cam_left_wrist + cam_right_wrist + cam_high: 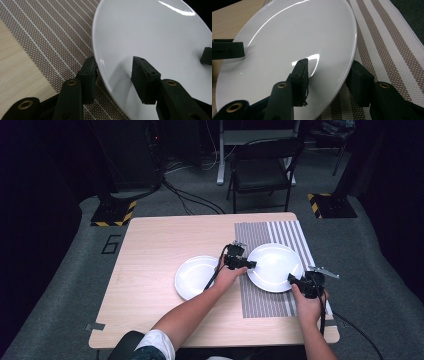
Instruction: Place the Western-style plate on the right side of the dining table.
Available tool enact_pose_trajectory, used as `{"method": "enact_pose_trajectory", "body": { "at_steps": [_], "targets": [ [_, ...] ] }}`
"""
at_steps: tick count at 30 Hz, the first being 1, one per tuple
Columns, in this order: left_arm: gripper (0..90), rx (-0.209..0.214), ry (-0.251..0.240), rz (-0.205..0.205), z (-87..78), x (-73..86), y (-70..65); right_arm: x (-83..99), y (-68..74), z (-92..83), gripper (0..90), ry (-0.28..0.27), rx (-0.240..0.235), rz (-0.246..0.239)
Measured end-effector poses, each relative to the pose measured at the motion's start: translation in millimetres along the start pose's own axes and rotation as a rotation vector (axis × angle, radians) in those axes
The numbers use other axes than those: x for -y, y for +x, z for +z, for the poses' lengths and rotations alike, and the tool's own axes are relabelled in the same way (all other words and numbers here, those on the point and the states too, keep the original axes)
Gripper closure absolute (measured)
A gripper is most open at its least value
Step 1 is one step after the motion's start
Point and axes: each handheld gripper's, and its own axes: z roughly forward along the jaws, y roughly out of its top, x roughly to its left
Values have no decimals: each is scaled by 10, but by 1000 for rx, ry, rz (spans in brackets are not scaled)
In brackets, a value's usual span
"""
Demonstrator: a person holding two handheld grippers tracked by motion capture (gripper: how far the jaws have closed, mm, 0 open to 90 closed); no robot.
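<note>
Dim room, pale wooden table [150, 270] with a striped mat [265, 300] at its right. From the high view I have the white plate [272, 267] on that mat, a second plate [192, 277] left of it on bare wood; my left gripper [248, 265] bites its left rim, my right gripper [291, 279] the near right rim

Left gripper view: plate [155, 37] edge sits between the jaws, apparently clamped

Right gripper view: jaws straddle the tilted plate [294, 45] rim, clamped. I judge it stiff, glossy, slippery, breakable; opposite rims suit best

plate [287, 45]: glossy white ceramic | mat [50, 32]: woven, matt | table [150, 245]: pale wood-look, smooth
</note>
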Motion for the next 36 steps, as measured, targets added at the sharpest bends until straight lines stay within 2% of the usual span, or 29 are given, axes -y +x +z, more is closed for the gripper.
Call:
{"method": "enact_pose_trajectory", "body": {
  "at_steps": [9, 15, 18, 19, 29, 32, 35, 36],
  "targets": [
    [558, -6, 9, 6, 54, -4, -34, -7, -64, 19, 539, 6, 5, 29],
    [558, -18, 6, 7, 81, -18, -50, -4, -70, 27, 539, 9, 14, 24],
    [558, -29, 17, 21, 95, -27, -62, -6, -79, 40, 540, 11, 17, 27],
    [558, -33, 18, 33, 99, -30, -65, -6, -81, 43, 539, 13, 22, 24],
    [558, -50, 26, 46, 145, -59, -110, -1, -95, 78, 540, 36, 60, 21],
    [558, -65, 30, 61, 157, -62, -122, 8, -94, 87, 540, 39, 73, 1],
    [559, -99, 38, 115, 175, -55, -149, 15, -76, 96, 538, 33, 90, -19],
    [559, -99, 42, 115, 177, -54, -153, 13, -68, 96, 539, 38, 100, -23]
  ]
}}
